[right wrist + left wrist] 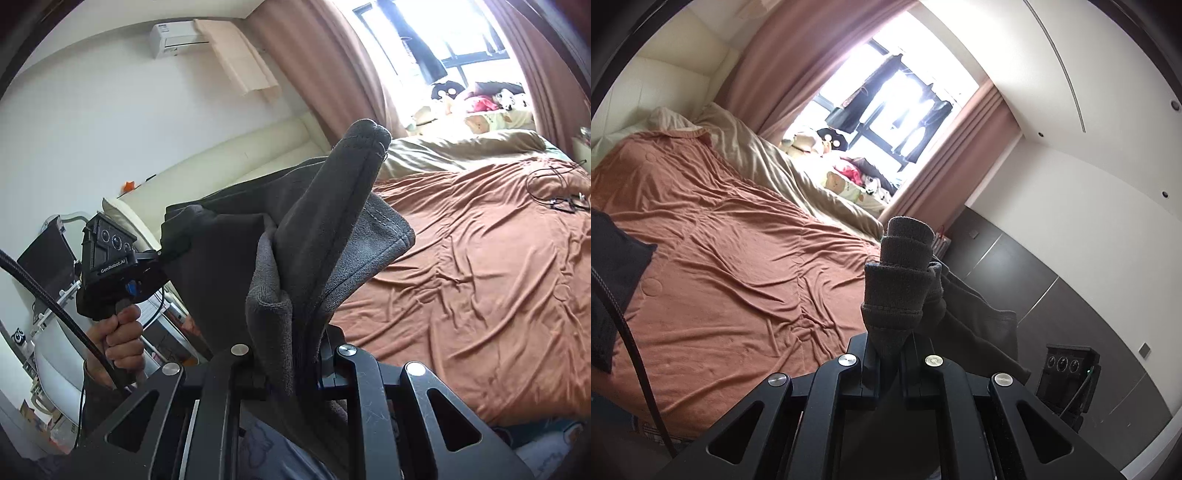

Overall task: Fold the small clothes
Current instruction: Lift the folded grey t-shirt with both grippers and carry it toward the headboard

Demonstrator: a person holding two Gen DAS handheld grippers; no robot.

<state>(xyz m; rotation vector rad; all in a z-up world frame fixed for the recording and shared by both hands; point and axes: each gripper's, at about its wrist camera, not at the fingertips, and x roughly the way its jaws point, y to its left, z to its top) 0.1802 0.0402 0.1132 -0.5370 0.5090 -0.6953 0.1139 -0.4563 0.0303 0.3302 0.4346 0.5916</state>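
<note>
Both grippers are clamped on one dark grey garment (314, 236), held in the air between them, off the bed (738, 240). The left gripper (890, 347) pinches a bunched hem; the right gripper (295, 354) pinches another edge, cloth standing up past its jaws. The garment hangs slack and unfolded, so folding looks barely begun: it likely has to be spread on the bed, then folded over.
</note>
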